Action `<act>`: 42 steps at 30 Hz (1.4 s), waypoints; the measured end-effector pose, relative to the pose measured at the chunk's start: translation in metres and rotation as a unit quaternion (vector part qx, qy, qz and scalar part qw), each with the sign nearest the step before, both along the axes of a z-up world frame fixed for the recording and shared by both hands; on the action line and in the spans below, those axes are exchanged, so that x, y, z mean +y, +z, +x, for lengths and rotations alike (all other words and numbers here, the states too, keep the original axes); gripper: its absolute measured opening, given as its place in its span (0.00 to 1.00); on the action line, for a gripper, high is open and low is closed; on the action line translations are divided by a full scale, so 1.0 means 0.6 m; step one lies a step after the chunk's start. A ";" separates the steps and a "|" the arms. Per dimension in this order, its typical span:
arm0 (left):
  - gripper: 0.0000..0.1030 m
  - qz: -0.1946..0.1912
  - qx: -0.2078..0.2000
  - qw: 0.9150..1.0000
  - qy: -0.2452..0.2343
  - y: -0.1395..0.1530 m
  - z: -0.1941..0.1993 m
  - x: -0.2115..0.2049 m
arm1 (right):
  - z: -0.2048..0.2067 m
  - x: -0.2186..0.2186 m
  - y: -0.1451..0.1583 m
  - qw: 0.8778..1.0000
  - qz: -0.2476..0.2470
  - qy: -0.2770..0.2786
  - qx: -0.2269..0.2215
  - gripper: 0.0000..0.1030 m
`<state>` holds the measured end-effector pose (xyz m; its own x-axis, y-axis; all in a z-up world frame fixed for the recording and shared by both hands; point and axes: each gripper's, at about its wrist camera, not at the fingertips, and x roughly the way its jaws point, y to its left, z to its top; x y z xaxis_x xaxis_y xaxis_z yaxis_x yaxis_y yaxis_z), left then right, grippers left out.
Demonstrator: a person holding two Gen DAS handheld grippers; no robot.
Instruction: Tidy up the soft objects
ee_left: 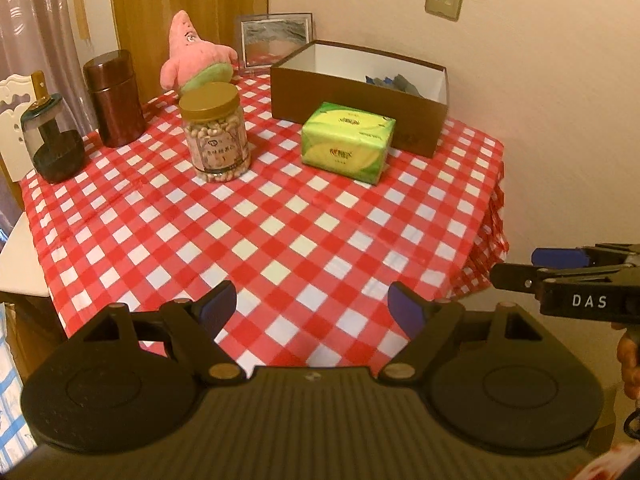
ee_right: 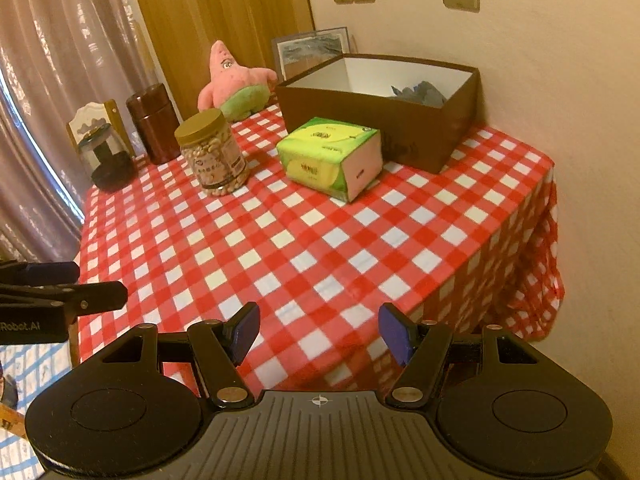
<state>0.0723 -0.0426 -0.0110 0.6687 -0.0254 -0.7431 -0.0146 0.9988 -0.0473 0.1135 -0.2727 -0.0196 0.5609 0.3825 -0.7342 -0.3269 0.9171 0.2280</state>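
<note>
With the left gripper (ee_left: 312,306) and right gripper (ee_right: 318,334) both spread and empty, the peanut jar (ee_left: 216,136) at eleven o'clock could be toppled when the twelve o'clock tissue pack (ee_left: 347,142) beside the brown box (ee_left: 360,98) is approached.

Each fisheye camera sits behind its own gripper and looks forward and downward along the fingers. The left gripper (ee_left: 312,306) and right gripper (ee_right: 320,332) hang over the near edge of the checked tablecloth (ee_left: 280,232). Both views share the brown box (ee_left: 356,92), the green tissue pack (ee_right: 328,156) and the pink plush (ee_left: 192,52) far ahead. Each view catches the other gripper at its side edge.
</note>
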 end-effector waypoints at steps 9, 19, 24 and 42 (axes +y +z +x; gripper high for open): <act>0.79 0.003 0.014 1.000 0.008 0.000 -0.017 -0.021 | -0.021 -0.026 0.015 1.000 0.007 -0.003 0.007 0.64; 0.79 0.001 0.020 1.000 0.014 0.004 -0.035 -0.042 | -0.039 -0.037 0.025 1.000 0.007 0.010 0.012 0.64; 0.79 -0.001 0.018 1.000 0.011 0.006 -0.039 -0.051 | -0.048 -0.035 0.025 1.000 0.009 0.017 0.020 0.64; 0.79 -0.003 0.005 1.000 -0.004 0.016 -0.048 -0.067 | -0.062 -0.038 0.028 1.000 0.012 0.008 0.020 0.64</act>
<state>0.0437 -0.0826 -0.0013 0.6603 -0.0353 -0.7502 -0.0068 0.9986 -0.0529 0.0760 -0.2956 -0.0029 0.5248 0.4086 -0.7468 -0.3323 0.9060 0.2623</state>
